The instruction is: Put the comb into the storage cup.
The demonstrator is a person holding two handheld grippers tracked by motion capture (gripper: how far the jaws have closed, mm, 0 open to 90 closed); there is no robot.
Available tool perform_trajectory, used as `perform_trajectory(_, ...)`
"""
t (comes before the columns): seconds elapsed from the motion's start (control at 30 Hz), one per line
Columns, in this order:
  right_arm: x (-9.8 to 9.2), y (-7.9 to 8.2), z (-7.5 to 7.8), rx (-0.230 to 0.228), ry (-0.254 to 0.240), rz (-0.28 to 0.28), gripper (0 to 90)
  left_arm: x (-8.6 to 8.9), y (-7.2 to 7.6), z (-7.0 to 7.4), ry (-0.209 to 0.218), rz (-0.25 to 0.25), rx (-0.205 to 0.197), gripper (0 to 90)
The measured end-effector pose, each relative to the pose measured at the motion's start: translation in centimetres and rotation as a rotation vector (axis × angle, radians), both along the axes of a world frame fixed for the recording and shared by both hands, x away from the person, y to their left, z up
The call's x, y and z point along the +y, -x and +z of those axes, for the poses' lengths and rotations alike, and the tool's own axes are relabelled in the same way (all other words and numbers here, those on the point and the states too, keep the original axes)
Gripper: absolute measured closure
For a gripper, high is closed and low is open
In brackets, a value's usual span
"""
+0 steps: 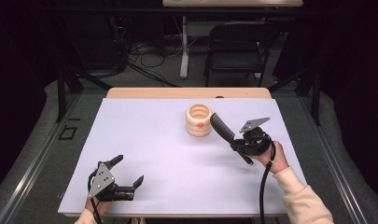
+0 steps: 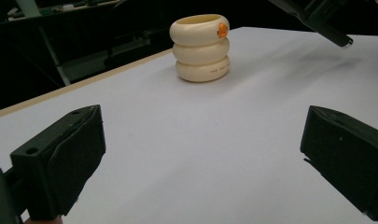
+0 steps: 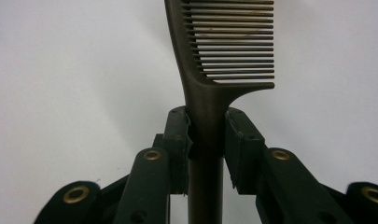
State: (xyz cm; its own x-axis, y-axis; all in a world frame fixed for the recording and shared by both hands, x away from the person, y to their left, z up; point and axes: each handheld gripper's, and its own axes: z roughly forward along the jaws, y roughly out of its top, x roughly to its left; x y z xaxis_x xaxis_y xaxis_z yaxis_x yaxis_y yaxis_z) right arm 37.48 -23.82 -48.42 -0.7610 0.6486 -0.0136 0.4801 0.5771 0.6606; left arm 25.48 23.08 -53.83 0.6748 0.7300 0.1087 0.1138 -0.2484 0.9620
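Comb clamped in right tool beside the ringed holder

Comb sits between the two black jaws of the right tool, which are closed on its handle just below the point where the toothed part begins. In the right gripper view the handle runs straight up the middle between the jaws, the pads press on it from both sides, and the teeth fan out to the right above them, over the bare white worktop.

From the high view the right tool is held above the right half of the worktop, nearer the far edge than the near one. The comb slants up and away from it toward the far left, and its tip ends just beside the right side of the cream ringed holder; whether tip and holder touch cannot be told. The holder stands upright near the middle of the far edge, a stack of three rounded rings with an open top and a small orange mark on its side. The person's right hand carries the tool, its cable trailing toward the near edge.

The left tool rests near the near left corner, well apart from comb and holder. Its jaws stand wide open with nothing but worktop between them, and the left gripper view looks across at the holder farther off
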Motion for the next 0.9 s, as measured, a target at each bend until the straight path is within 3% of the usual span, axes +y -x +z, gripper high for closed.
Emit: perform_trajectory(0.9, 0.58, 0.03, 0.26, -0.066, -0.044, -0.021, 72.0, 0.05, 0.05, 0.03, -0.005, 0.007, -0.001, 0.2)
